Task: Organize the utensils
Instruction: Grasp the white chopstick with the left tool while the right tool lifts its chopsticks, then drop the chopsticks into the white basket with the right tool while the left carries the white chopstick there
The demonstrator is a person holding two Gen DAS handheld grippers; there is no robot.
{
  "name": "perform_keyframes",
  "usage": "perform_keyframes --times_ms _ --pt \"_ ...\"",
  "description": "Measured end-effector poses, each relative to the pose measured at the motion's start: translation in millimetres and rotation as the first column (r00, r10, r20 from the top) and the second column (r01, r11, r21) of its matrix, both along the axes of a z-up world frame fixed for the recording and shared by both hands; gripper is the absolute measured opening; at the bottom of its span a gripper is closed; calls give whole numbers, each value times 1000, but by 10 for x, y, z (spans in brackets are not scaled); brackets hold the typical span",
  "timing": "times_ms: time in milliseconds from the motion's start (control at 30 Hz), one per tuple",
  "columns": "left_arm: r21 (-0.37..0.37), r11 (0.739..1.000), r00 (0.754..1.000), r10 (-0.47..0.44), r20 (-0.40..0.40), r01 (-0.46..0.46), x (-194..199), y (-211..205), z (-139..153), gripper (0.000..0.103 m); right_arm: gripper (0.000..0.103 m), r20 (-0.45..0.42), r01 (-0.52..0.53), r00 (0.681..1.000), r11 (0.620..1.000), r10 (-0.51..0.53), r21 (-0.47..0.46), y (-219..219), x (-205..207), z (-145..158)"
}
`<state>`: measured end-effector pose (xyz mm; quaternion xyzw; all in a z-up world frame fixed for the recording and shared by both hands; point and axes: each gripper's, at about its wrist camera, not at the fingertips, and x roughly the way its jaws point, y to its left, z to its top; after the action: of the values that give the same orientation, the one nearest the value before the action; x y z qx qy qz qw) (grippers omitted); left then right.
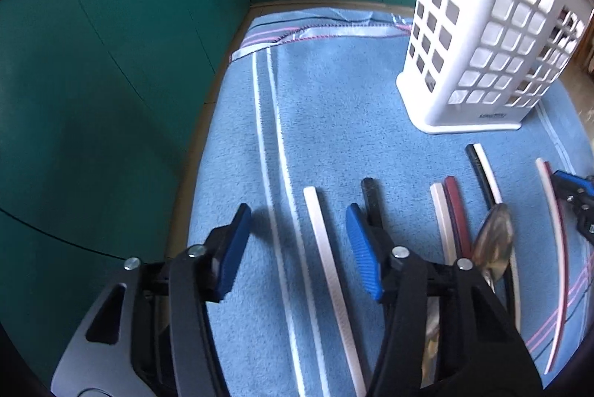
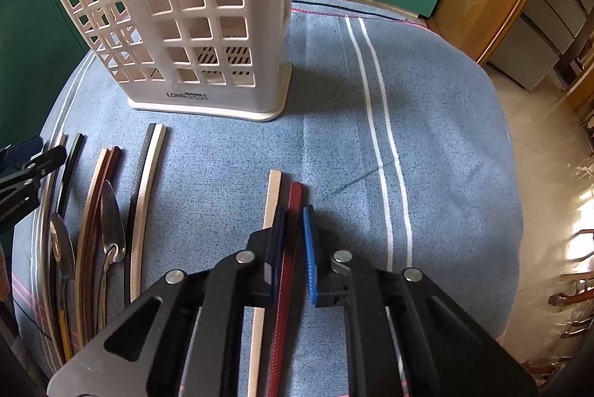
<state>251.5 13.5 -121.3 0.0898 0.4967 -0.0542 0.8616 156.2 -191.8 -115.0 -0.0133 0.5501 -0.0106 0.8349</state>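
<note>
On the tabletop lies a towel (image 2: 427, 137), and on it, toward the far side, the basket (image 2: 193, 25) stands upright with cabinets (image 1: 111, 62) behind it. Before the basket the chopsticks lie in a row running away from me: one pair (image 2: 286, 267) under my right fingers (image 2: 309, 256), another pair (image 2: 143, 207) to its left, then a spoon (image 2: 111, 230) on a further pair, and a second spoon (image 2: 61, 248) leftmost. In the left wrist view a single chopstick (image 1: 330, 270) lies between my left fingers (image 1: 362, 248), with my right gripper (image 1: 579, 196) at the far right.
</note>
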Motion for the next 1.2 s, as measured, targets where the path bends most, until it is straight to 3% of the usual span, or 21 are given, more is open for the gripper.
perform_keyframes --times_ms 200,333,533,767,967,1200 --pt "60 997 999 -46 -26 47 124 -129 5 50 12 -14 4 1000 999 -3 42 -97 131 43" --pt "-107 993 995 -62 -77 53 190 -26 12 10 8 -14 5 1000 997 -4 82 -162 137 80" --pt "-174 984 997 -51 -51 42 59 23 150 7 7 51 -10 999 996 6 88 -180 -31 331" --pt "-187 980 991 -40 124 63 -325 72 875 6 7 200 -23 980 995 4 93 -224 -369 982" --pt "-197 974 950 -45 308 110 -749 134 1564 6 7 340 -65 940 994 32 86 -139 -801 1553" --pt "-247 957 892 -26 451 152 -1117 232 2136 6 7 476 -108 878 990 52 91 -91 -1153 2077"
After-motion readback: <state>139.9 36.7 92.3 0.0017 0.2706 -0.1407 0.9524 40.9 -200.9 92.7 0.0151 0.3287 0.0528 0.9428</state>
